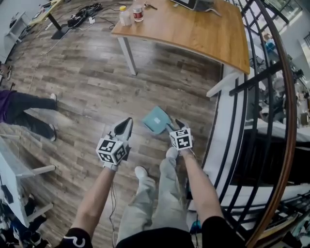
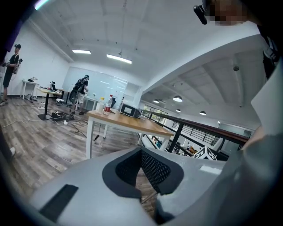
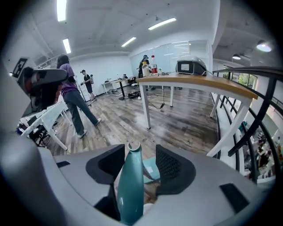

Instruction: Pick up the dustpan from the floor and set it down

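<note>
A teal dustpan [image 1: 156, 119] lies on the wood floor just ahead of my feet, its handle pointing back toward my right gripper [image 1: 175, 125]. In the right gripper view the teal handle [image 3: 131, 185] rises between the two black pads [image 3: 170, 170], close to the left one and with a gap to the right one. The jaws of the right gripper [image 3: 139, 160] stand wide and do not press on it; the pan [image 3: 152, 168] shows beyond them. My left gripper [image 1: 127, 122] hangs to the left of the dustpan, apart from it. In its own view the left gripper [image 2: 141, 152] has its tips together and holds nothing.
A wooden table [image 1: 193, 29] with bottles [image 1: 138, 12] stands ahead. A black railing [image 1: 242, 121] runs close along my right. Another person's legs [image 1: 29, 114] are at the left, a white frame [image 1: 19, 179] at the lower left, cables [image 1: 82, 14] far off.
</note>
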Demonstrator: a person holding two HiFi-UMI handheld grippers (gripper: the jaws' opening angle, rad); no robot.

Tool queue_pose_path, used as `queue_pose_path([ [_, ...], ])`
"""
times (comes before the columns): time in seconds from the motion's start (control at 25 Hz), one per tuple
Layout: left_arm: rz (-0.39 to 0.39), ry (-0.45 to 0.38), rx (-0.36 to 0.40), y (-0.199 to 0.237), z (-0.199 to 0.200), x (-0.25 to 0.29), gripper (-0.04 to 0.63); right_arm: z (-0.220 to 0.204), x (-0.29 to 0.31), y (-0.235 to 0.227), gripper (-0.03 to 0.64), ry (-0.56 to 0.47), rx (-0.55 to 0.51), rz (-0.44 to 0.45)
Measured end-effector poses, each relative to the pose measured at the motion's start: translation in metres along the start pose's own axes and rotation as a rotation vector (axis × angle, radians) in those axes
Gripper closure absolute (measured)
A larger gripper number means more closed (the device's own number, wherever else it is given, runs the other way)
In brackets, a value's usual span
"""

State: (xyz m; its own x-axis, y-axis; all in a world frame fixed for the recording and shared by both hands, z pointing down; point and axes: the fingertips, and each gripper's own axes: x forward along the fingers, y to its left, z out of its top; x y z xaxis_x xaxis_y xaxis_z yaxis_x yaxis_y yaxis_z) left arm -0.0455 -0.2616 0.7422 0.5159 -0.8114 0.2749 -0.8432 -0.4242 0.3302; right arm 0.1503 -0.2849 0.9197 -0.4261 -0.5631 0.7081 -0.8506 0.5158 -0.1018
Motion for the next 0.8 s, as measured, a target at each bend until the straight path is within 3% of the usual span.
queue_pose_path([
  [0.24, -0.003, 0.015, -0.018, -0.001, -0.017, 0.001, 0.597, -0.017, 0.012, 0.007, 0.402, 0.069, -0.016, 0.013],
  [0.48, -0.002, 0.03, -0.031, 0.002, -0.032, -0.002, 0.597, -0.02, 0.021, 0.012, 0.447, 0.047, -0.024, -0.009],
  [0.56, -0.001, 0.033, -0.039, 0.003, -0.036, -0.003, 0.597, -0.019, 0.021, 0.012, 0.49, 0.043, -0.04, -0.029],
  [0.8, -0.002, 0.029, -0.056, 0.006, -0.038, -0.004, 0.597, -0.021, 0.022, 0.016, 0.517, 0.08, -0.076, -0.031],
])
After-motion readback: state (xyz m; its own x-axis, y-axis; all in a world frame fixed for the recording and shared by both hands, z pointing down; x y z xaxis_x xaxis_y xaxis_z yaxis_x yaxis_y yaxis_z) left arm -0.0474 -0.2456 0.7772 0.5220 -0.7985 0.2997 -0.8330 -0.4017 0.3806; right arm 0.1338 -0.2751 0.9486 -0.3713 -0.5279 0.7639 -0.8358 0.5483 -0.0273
